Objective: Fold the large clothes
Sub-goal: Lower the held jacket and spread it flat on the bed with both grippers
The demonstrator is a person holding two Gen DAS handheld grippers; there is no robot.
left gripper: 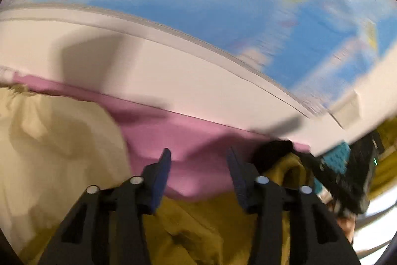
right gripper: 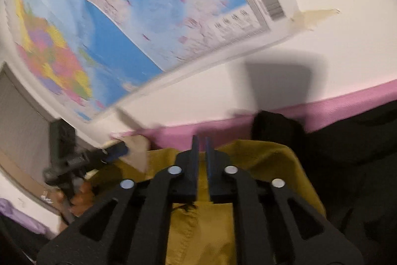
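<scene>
A mustard-yellow garment (left gripper: pixel 188 227) lies crumpled on a pink sheet (left gripper: pixel 198 135). My left gripper (left gripper: pixel 198 163) hovers over its far edge, jaws open, with only pink sheet showing between the blue pads. In the right wrist view the same garment (right gripper: pixel 260 160) lies under my right gripper (right gripper: pixel 201 148). Its blue pads stand almost together, and mustard cloth shows in the thin slit between them. In the left wrist view the right gripper (left gripper: pixel 342 173) is a dark blur at the right, beside a raised bunch of mustard cloth. The left gripper (right gripper: pixel 114 150) and the hand holding it appear at the left.
A cream cloth (left gripper: pixel 49 140) lies left of the garment. Black clothing (right gripper: pixel 347 140) is heaped to its right. The white wall (right gripper: pixel 322 41) just behind the sheet carries a taped world map (right gripper: pixel 148 16). A lilac cloth (right gripper: pixel 17 215) lies at the far left.
</scene>
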